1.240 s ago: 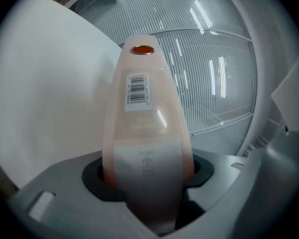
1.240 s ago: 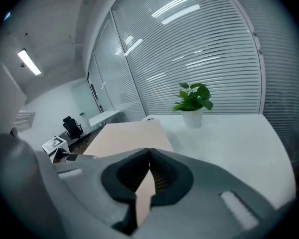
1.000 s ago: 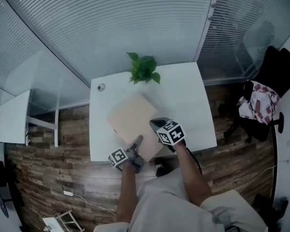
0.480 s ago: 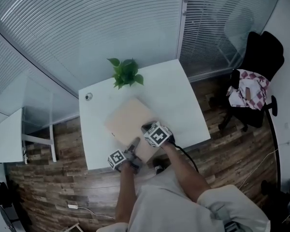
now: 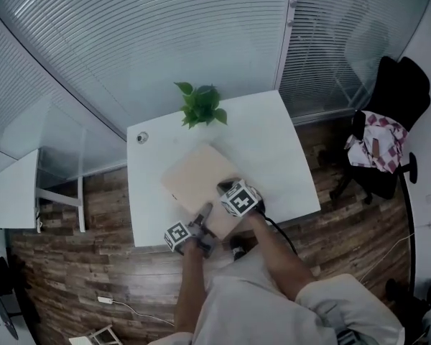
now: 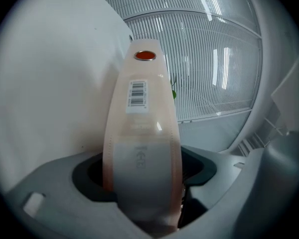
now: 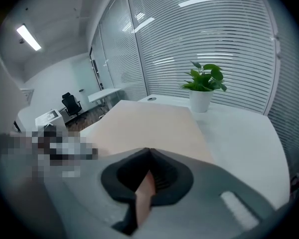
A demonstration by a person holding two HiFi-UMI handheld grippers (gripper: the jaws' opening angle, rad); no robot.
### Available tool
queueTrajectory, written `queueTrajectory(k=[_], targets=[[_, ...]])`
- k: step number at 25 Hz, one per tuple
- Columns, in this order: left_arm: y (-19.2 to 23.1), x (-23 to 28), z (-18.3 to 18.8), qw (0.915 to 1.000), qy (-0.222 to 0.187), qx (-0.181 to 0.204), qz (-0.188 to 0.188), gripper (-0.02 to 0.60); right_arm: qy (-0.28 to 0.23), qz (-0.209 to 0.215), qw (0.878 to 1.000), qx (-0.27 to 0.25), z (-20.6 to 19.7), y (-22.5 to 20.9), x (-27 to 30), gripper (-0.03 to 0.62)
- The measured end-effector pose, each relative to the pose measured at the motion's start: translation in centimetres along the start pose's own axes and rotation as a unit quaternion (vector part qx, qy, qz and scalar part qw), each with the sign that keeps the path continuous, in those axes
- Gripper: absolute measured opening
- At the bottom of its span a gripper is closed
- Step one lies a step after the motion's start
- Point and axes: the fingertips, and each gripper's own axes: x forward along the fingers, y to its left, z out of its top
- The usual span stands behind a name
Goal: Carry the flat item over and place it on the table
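Observation:
A flat tan board (image 5: 197,175) lies on the white table (image 5: 273,149), its near corner past the front edge. My left gripper (image 5: 205,213) is at that near corner. In the left gripper view the board's edge (image 6: 142,108), with a barcode label and an orange dot, stands between the jaws of the left gripper (image 6: 144,163). They have just been opening, and a dark gap shows on the right. My right gripper (image 5: 226,189) holds the board's right edge. In its own view the right gripper (image 7: 148,156) is shut on the board (image 7: 149,123).
A potted plant (image 5: 201,105) (image 7: 203,83) stands at the table's far edge, with a small round fitting (image 5: 142,137) at the far left corner. A black chair (image 5: 388,135) draped with checked cloth is at right. A second white desk (image 5: 18,189) is at left. Glass walls with blinds lie behind.
The head view has swung slightly. My right gripper has sunk a little with the board's edge. My left gripper stays at the near corner.

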Motion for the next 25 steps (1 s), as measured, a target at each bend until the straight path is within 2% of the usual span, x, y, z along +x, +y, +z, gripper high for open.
queueTrajectory(k=[9,13,17,21,25], targets=[[0.0,-1.5,1.7,0.9995,-0.028,-0.009,0.011,0.359,0.002,0.004,1.000,0.016,1.4,0.2,1.4,0.002],[1.6,-3.1,2.3,0.9975,-0.049,-0.012,0.049,0.359,0.004,-0.015,1.000,0.011,1.4,0.2,1.9,0.002],[2.7,-3.4,1.8,0.9964,-0.040,-0.006,0.075,0.366,0.017,-0.018,1.000,0.001,1.1,0.9,2.4,0.002],[2.8,-3.3,2.7,0.9953,-0.051,-0.003,0.082,0.365,0.013,-0.020,1.000,0.005,1.7,0.9,2.6,0.002],[3.2,-3.1,2.7,0.9923,-0.036,0.023,0.116,0.365,0.012,-0.018,1.000,0.011,1.6,0.5,2.8,0.002]])
